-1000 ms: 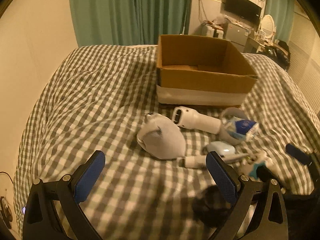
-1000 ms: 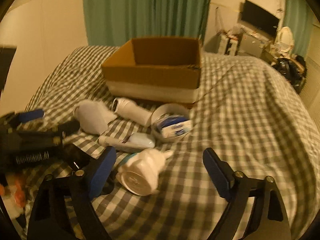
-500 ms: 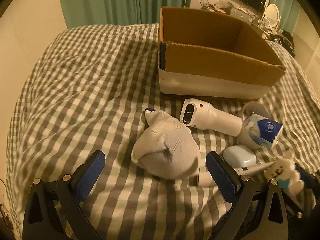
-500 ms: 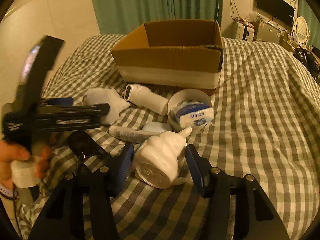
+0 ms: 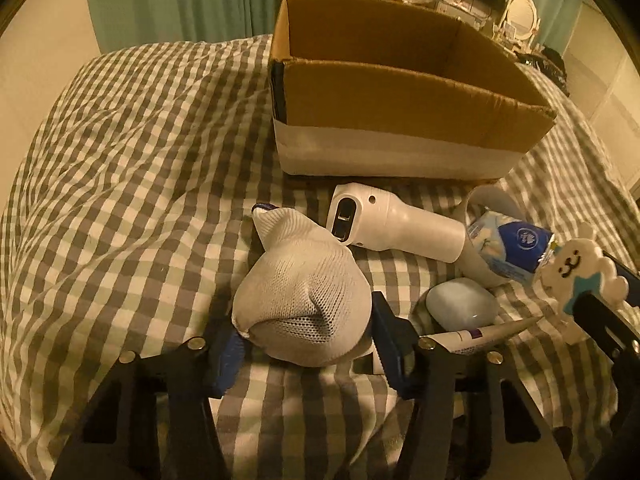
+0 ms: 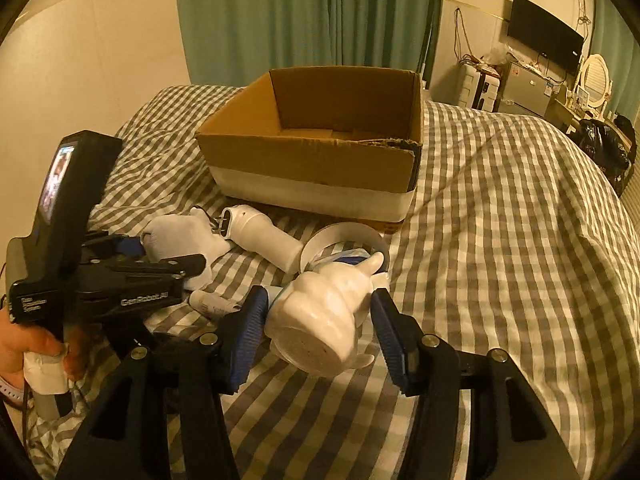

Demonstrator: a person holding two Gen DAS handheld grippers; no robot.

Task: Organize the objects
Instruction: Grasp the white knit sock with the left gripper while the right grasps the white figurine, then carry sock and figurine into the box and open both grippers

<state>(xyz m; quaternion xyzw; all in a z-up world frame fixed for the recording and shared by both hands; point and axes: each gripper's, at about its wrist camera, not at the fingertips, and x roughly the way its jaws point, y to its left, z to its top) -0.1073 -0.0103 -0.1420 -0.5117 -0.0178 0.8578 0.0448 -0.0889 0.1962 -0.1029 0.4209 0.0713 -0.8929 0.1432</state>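
Note:
A white mesh sock bundle [image 5: 304,296] lies on the checked bedspread [image 5: 132,184]. My left gripper [image 5: 306,344] has its jaws closing, and both blue pads press on the bundle's sides. In the right wrist view, my right gripper [image 6: 320,316] is shut on a white rabbit figurine [image 6: 320,320], whose round base faces the camera. The same figurine [image 5: 576,260] shows at the right edge of the left wrist view. An open cardboard box [image 5: 400,92] stands just behind the pile, nothing visible inside it [image 6: 312,152].
Between the bundle and the box lie a white handheld device [image 5: 392,224], a white bowl [image 5: 488,200] holding a blue tissue pack [image 5: 508,244], a pale blue case [image 5: 460,304] and a tube [image 5: 480,334]. A hand [image 6: 24,344] holds the left gripper's handle.
The left gripper came down over the sock bundle, then its wide jaws closed onto it. The right gripper's jaws closed on the figurine and tipped it up.

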